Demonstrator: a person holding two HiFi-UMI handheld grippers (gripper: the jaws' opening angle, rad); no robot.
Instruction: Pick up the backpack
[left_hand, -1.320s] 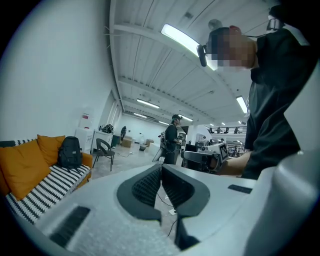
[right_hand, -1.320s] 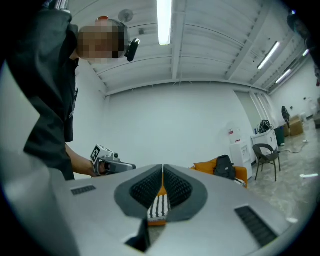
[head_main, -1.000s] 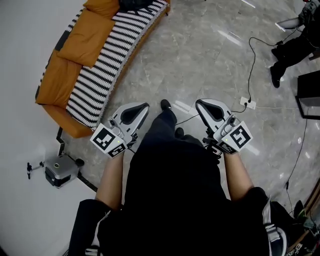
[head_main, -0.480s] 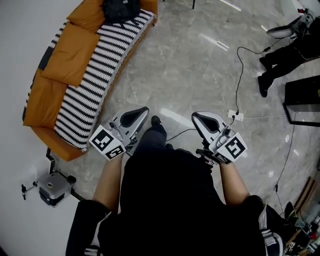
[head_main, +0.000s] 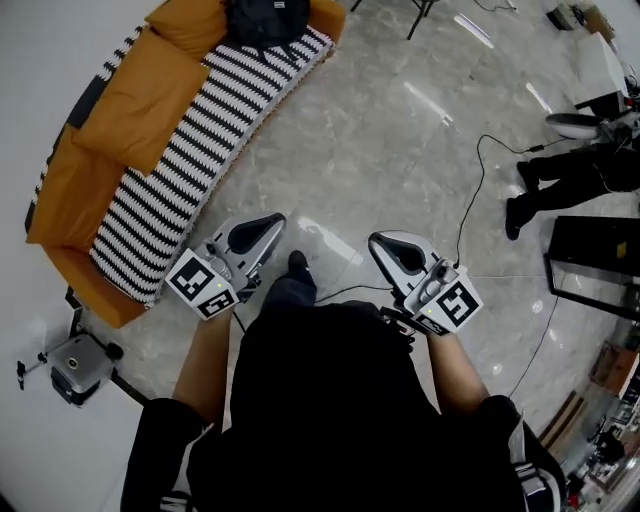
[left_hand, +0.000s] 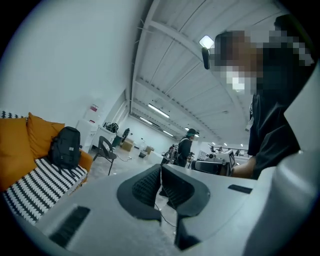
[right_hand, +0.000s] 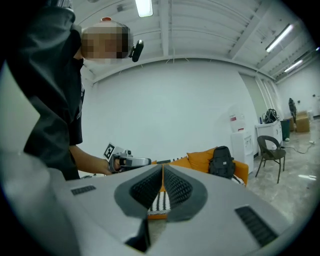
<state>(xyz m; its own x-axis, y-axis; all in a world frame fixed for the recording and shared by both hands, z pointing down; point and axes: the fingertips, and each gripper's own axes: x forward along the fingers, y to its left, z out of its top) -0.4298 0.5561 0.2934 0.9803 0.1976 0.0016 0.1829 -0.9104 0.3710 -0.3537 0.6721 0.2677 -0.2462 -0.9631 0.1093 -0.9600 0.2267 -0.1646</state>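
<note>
A black backpack (head_main: 266, 20) stands upright at the far end of an orange sofa with a black-and-white striped seat (head_main: 190, 160); it also shows in the left gripper view, backpack (left_hand: 65, 147), and in the right gripper view, backpack (right_hand: 221, 161). My left gripper (head_main: 268, 222) is shut and empty, held level in front of me, well short of the sofa. My right gripper (head_main: 388, 246) is shut and empty too, beside it over the grey floor. The backpack is far from both.
Orange cushions (head_main: 140, 95) lean on the sofa back by the white wall. A small grey device (head_main: 72, 364) sits on the floor at left. A cable and power strip (head_main: 470, 215) cross the floor at right, near a person's legs (head_main: 560, 180). A chair (left_hand: 106, 150) stands past the sofa.
I have walked along the floor toward the sofa's far end; the backpack has come fully into the head view. Both grippers stayed shut and moved with me.
</note>
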